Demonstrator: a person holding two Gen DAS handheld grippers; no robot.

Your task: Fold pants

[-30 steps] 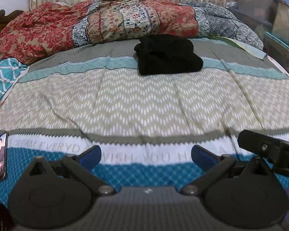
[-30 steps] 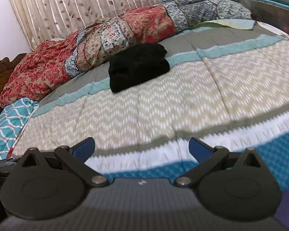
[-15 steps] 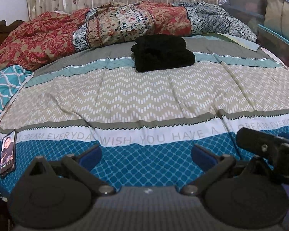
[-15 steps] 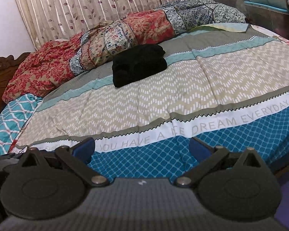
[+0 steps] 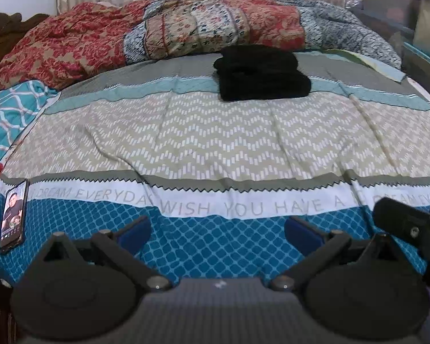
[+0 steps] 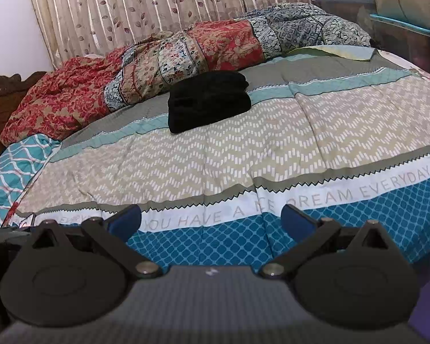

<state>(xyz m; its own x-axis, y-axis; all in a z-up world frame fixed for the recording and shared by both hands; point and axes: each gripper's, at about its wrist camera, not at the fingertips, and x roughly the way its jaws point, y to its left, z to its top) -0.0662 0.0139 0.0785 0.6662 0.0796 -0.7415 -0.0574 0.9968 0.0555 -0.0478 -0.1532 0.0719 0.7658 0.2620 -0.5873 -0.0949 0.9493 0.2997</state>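
On the far half of the bed (image 5: 215,143), black pants (image 5: 262,73) sit folded in a compact stack, just near of the bunched patterned quilt (image 5: 186,31). Left gripper (image 5: 218,232) wide open, nothing held, over the near blue band of the cover. Right gripper (image 6: 210,219) same: jaws fully spread, empty, well apart from the pants (image 6: 207,99). Phone (image 5: 13,215) lies at near left edge, screen lit.

A home bedroom: a made bed (image 5: 215,132), crumpled quilt (image 6: 186,54), leaf-print curtains (image 6: 146,3).
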